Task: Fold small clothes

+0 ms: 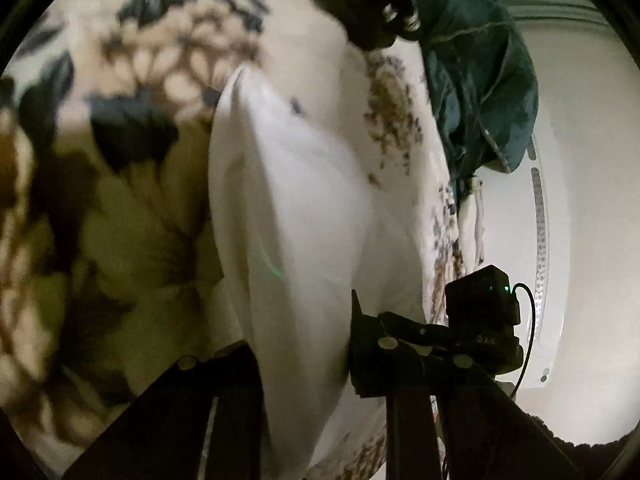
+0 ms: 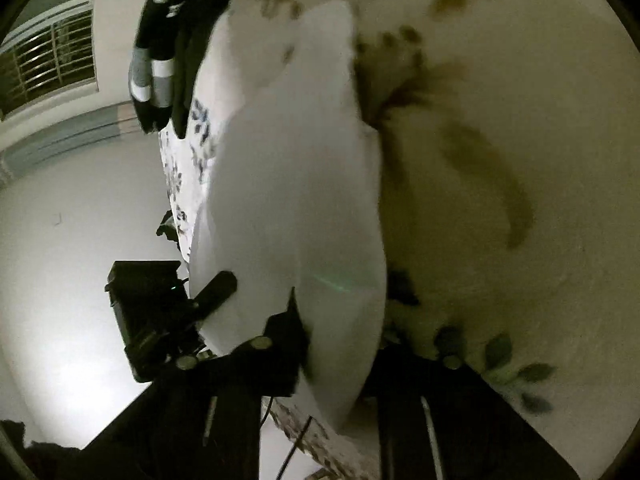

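Both claws, left (image 1: 308,384) and right (image 2: 340,380), clenched on the white cloth (image 1: 296,208), lifting it taut above the floral bed (image 1: 100,200), probably to square it for folding.

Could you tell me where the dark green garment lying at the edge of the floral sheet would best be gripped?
Probably at the hemmed lower edge of the dark green garment, where pale stitching marks a firm border. It lies bunched at the floral sheet's edge, so coming from the open side should give cleaner access. Both tools already hold the white cloth.
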`<action>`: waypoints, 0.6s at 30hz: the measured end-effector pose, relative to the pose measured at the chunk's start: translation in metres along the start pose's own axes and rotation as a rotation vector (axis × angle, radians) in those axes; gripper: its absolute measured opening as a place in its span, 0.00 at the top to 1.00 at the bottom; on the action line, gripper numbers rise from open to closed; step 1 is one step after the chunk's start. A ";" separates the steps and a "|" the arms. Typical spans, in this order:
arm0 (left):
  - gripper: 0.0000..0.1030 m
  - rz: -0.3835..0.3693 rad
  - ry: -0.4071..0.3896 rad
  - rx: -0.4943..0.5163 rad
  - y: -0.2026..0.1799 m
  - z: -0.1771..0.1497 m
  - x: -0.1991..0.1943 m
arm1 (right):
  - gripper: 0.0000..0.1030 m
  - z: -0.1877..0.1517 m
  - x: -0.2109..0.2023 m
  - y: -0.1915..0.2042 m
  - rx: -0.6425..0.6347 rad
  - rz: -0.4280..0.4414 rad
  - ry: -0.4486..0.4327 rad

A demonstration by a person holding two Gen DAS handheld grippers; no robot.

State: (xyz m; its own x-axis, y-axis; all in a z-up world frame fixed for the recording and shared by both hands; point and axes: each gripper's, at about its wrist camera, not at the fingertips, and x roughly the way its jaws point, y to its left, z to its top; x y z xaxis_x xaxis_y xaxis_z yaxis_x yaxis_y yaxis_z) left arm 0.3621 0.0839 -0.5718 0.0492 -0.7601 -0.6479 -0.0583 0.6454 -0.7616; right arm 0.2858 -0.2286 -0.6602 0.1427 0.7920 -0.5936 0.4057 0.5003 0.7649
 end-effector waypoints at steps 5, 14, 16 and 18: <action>0.85 -0.017 -0.039 0.021 -0.034 0.024 -0.033 | 0.89 0.001 -0.026 0.046 -0.043 -0.012 -0.031; 0.85 -0.038 -0.183 0.139 -0.126 0.163 -0.099 | 0.89 0.080 -0.088 0.195 -0.213 -0.005 -0.138; 0.85 -0.034 -0.239 0.177 -0.147 0.214 -0.113 | 0.89 0.120 -0.097 0.243 -0.275 0.004 -0.180; 0.85 -0.025 -0.282 0.195 -0.156 0.261 -0.122 | 0.89 0.156 -0.099 0.278 -0.316 0.023 -0.213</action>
State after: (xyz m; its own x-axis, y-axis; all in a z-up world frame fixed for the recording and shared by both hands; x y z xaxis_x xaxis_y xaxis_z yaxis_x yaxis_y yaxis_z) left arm 0.6256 0.0956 -0.3774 0.3231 -0.7429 -0.5862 0.1370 0.6496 -0.7478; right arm 0.5257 -0.2223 -0.4280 0.3464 0.7306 -0.5885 0.1067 0.5926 0.7984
